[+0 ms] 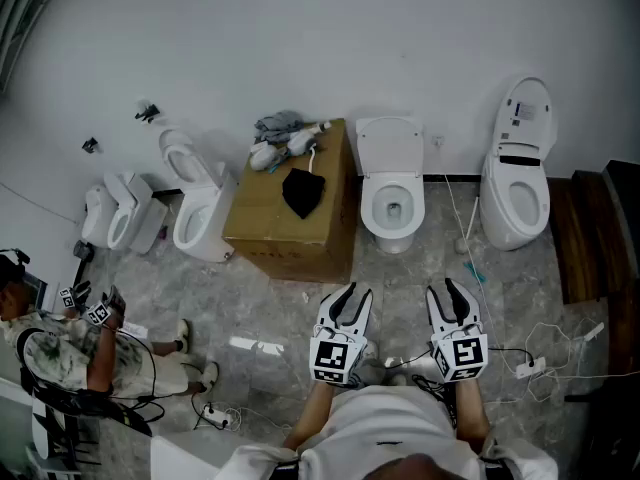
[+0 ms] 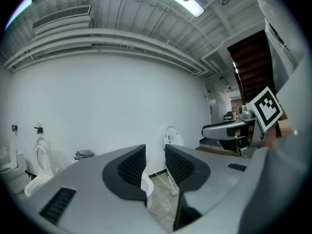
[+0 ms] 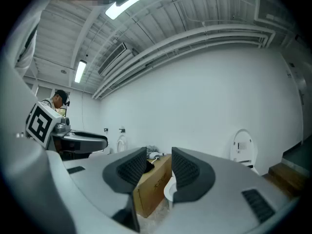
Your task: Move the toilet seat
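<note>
Left tool [image 1: 349,294]: jaws drawn narrow with nothing between them. It is held level and well apart from every toilet, probably because no reach has been started.
Right tool [image 1: 447,290]: likewise narrowed and empty, carried beside the left one.
Toilet seat [image 1: 369,206]: found on the middle toilet [image 1: 391,230] against the wall [image 1: 300,38], just beside the cardboard box [image 1: 285,223], straight ahead of both tools.
Look: white, oval and glossy. It seems to be lowered onto the bowl, though the steep view leaves that uncertain.
</note>
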`<action>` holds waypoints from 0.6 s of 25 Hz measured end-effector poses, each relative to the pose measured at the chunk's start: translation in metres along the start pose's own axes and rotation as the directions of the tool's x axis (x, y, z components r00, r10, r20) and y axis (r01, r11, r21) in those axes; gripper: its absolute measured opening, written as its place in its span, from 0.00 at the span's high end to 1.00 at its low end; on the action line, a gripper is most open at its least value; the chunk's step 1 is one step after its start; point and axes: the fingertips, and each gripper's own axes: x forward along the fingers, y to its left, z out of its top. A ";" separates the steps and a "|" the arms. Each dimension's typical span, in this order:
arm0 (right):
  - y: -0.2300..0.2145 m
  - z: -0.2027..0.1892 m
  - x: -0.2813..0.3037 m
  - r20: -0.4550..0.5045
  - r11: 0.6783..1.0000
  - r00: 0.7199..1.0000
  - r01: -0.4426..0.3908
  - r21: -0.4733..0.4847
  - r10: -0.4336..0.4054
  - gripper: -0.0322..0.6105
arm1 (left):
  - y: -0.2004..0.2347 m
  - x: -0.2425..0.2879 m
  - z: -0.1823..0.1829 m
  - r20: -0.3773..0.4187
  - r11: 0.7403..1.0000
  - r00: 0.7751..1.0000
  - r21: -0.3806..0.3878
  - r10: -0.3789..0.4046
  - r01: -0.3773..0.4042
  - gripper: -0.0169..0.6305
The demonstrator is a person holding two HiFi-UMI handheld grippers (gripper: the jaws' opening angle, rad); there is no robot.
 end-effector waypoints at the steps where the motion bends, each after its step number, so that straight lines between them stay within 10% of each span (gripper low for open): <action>1: -0.003 -0.002 -0.002 -0.005 1.000 1.000 0.012 -0.008 -0.012 0.70 | -0.003 0.000 0.000 0.000 1.000 1.000 -0.001 -0.001 0.001 0.76; 15: -0.012 -0.009 0.052 -0.031 0.993 0.999 0.038 -0.110 -0.042 0.69 | 0.032 0.047 -0.008 0.004 1.000 1.000 0.005 -0.002 0.002 0.76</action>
